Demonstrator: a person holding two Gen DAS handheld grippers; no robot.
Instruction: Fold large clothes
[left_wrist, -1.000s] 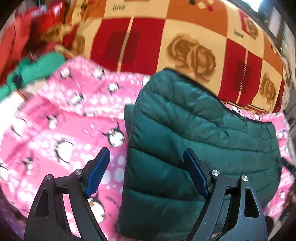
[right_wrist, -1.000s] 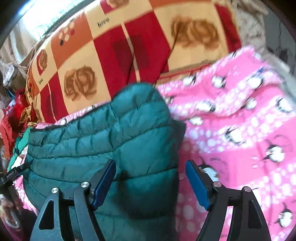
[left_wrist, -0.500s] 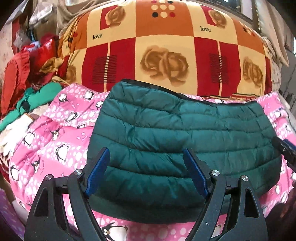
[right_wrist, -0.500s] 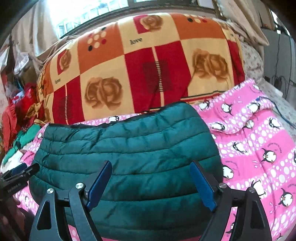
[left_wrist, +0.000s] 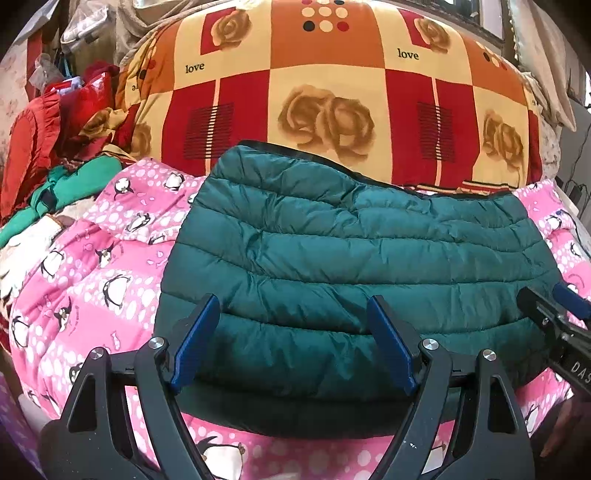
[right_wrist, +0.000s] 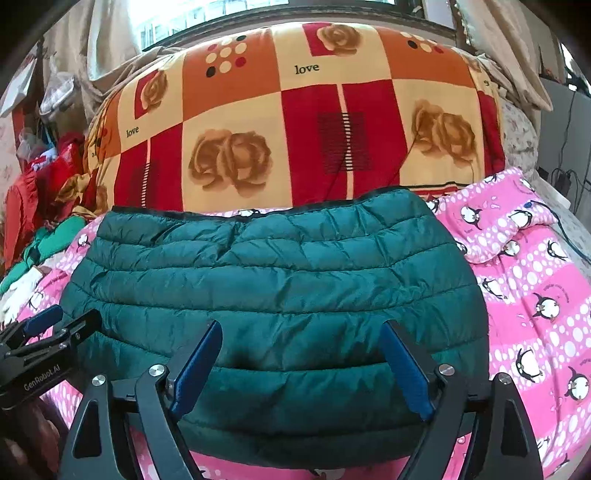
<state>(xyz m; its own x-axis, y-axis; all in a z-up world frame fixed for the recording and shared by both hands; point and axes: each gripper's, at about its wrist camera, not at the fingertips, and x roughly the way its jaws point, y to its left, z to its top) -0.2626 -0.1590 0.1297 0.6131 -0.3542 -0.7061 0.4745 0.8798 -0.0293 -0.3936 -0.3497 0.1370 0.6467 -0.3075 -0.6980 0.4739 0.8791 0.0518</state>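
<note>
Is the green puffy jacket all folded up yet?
Nearly. The jacket already lies folded into a flat bundle on the pink blanket. Nothing is in hand: left gripper and right gripper are both open. What is left is perhaps one more fold or tidying.

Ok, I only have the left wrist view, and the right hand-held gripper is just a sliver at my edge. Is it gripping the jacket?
Observer: No. The right hand-held gripper has just been opening its jaws; they stand wide over the green jacket, with no fabric pinched.
Operator: What's beyond the jacket's right side?
Observer: A bunched fold of the pink penguin blanket lies beside its far right corner.
Operator: Anything to snag on there?
Observer: A dark cable runs across the blanket near the right edge.
</note>
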